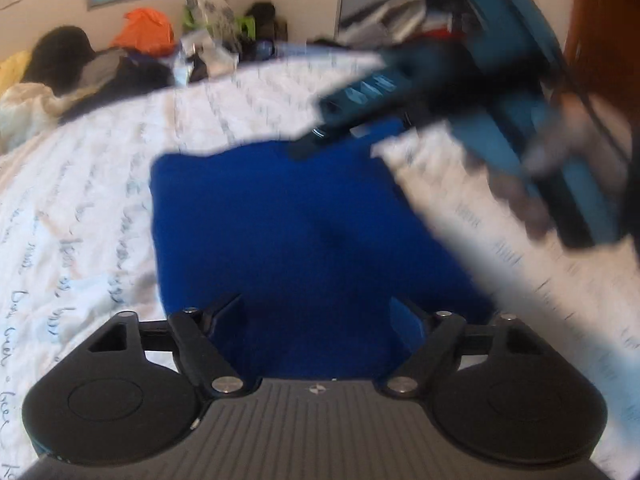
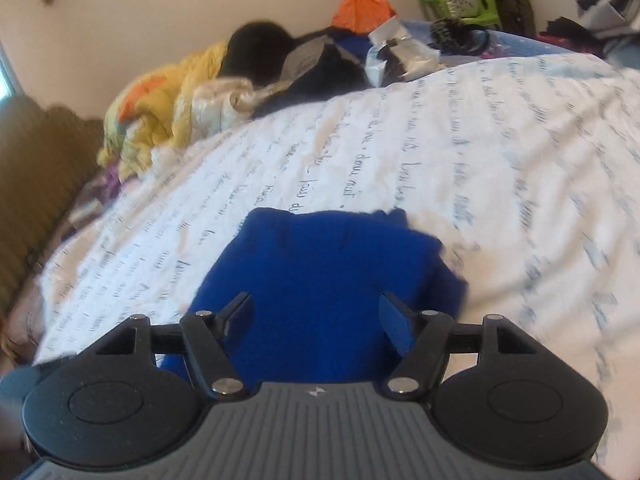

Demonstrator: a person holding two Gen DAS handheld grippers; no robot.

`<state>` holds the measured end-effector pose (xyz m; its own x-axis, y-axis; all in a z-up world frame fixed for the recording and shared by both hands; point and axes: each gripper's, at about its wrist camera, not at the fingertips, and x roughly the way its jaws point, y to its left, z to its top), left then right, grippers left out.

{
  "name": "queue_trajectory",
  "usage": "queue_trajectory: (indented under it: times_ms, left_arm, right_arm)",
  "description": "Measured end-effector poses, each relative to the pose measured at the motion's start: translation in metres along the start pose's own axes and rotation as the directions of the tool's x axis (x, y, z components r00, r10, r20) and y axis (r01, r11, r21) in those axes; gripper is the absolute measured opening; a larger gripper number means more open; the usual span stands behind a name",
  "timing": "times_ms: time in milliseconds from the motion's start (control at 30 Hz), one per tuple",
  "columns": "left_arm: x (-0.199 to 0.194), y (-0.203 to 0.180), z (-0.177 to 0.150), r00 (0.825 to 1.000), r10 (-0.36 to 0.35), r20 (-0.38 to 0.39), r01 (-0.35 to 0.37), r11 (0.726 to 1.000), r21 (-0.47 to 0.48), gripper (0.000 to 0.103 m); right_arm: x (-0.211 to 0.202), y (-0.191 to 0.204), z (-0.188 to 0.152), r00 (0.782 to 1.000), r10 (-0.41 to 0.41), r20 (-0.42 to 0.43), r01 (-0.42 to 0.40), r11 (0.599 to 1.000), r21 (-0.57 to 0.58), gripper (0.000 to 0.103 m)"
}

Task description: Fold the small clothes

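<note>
Two claws work over one blue garment (image 1: 288,236) on the bed (image 1: 80,208). Left wrist view: left claw (image 1: 316,320) spread apart at frame bottom, garment centre; blurred right claw (image 1: 340,120) upper right. Right wrist view: fingers apart, garment lower centre.

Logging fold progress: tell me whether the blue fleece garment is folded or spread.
Folded, apparently: the blue fleece garment lies as a compact rectangle on the script-printed white bedsheet, no sleeves or legs showing.

The white script-printed bedsheet (image 1: 80,200) (image 2: 500,160) is viewed low and close from both wrist cameras, faced toward the cluttered wall; a folded royal-blue cloth (image 1: 280,232) (image 2: 320,280) is shared by both views.
</note>
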<state>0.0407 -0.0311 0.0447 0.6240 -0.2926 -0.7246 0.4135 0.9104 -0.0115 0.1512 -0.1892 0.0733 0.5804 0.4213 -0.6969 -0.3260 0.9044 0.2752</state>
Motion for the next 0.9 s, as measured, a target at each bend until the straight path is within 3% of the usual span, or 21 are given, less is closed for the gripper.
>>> queue_trajectory:
  times_ms: [33, 67, 100, 133, 167, 233, 300, 400, 533, 567, 633, 667, 733, 767, 867, 900]
  left_arm:
    - [0.012, 0.004, -0.006, 1.0, 0.009, -0.026, -0.009, 1.0, -0.004, 0.08]
    - [0.01, 0.008, -0.015, 1.0, -0.009, 0.028, 0.008, 1.0, 0.015, 0.08]
    - [0.007, 0.011, -0.022, 0.999, -0.019, 0.043, 0.018, 0.999, 0.036, 0.08]
    - [0.004, 0.013, -0.024, 0.999, -0.024, 0.037, 0.023, 0.999, 0.038, 0.08]
    - [0.001, 0.015, -0.025, 0.999, -0.029, 0.029, 0.028, 0.999, 0.039, 0.08]
    - [0.0, 0.016, -0.026, 0.999, -0.032, 0.03, 0.031, 0.999, 0.045, 0.08]
    - [0.004, 0.015, -0.027, 0.999, -0.032, 0.037, 0.03, 0.999, 0.044, 0.081]
    - [0.005, 0.014, -0.029, 0.999, -0.031, 0.04, 0.03, 0.999, 0.039, 0.082]
    - [0.004, 0.016, -0.035, 0.998, -0.036, 0.052, 0.034, 0.998, 0.044, 0.082]
    - [0.004, 0.015, -0.036, 0.998, -0.035, 0.06, 0.032, 0.998, 0.048, 0.082]
    - [0.004, 0.015, -0.038, 0.997, -0.032, 0.072, 0.029, 0.999, 0.046, 0.082]
    - [0.002, 0.015, -0.039, 0.997, -0.029, 0.074, 0.025, 0.999, 0.045, 0.082]
    - [-0.009, 0.016, -0.042, 0.996, -0.021, 0.083, 0.018, 0.999, 0.026, 0.078]
    - [-0.017, 0.018, -0.045, 0.996, -0.026, 0.091, 0.025, 1.0, 0.009, 0.077]
    - [-0.029, 0.021, -0.053, 0.994, -0.052, 0.092, 0.052, 0.999, 0.002, 0.082]
    - [-0.024, 0.022, -0.055, 0.996, -0.045, 0.072, 0.045, 0.999, 0.002, 0.082]
  right_arm:
    - [0.018, 0.003, 0.002, 0.999, -0.047, -0.026, 0.046, 0.998, -0.053, 0.068]
    - [0.038, 0.002, -0.001, 0.991, -0.112, -0.078, 0.103, 0.989, -0.106, 0.068]
    - [0.049, -0.006, -0.009, 0.99, -0.116, -0.076, 0.105, 0.986, -0.131, 0.075]
    - [0.046, -0.016, -0.017, 0.997, -0.07, -0.03, 0.066, 0.991, -0.119, 0.076]
    - [0.042, -0.022, -0.015, 0.998, -0.046, -0.034, 0.043, 0.995, -0.085, 0.076]
    - [0.038, -0.017, -0.002, 0.992, -0.077, -0.1, 0.07, 0.995, -0.07, 0.076]
    - [0.029, -0.001, 0.011, 0.986, -0.129, -0.101, 0.125, 0.991, -0.05, 0.078]
    - [0.031, 0.036, 0.024, 0.998, 0.009, -0.062, -0.015, 0.995, -0.094, 0.077]
    - [0.1, 0.074, 0.024, 0.983, -0.035, -0.178, 0.003, 0.984, -0.177, 0.078]
    - [0.107, 0.076, 0.02, 0.99, -0.039, -0.134, 0.011, 0.979, -0.204, 0.1]
    - [0.117, 0.081, 0.015, 0.99, -0.082, -0.113, 0.048, 0.96, -0.276, 0.103]
    - [0.119, 0.08, 0.021, 0.985, -0.089, -0.146, 0.048, 0.963, -0.264, 0.103]
    - [0.106, 0.074, 0.029, 0.98, -0.093, -0.175, 0.054, 0.975, -0.216, 0.103]
    - [0.088, 0.071, 0.026, 0.985, -0.079, -0.151, 0.05, 0.981, -0.19, 0.103]
    - [0.013, 0.064, 0.0, 0.997, 0.081, -0.014, -0.082, 0.989, -0.122, 0.103]
    - [0.002, 0.062, -0.015, 0.995, 0.095, -0.022, -0.097, 0.988, -0.123, 0.103]
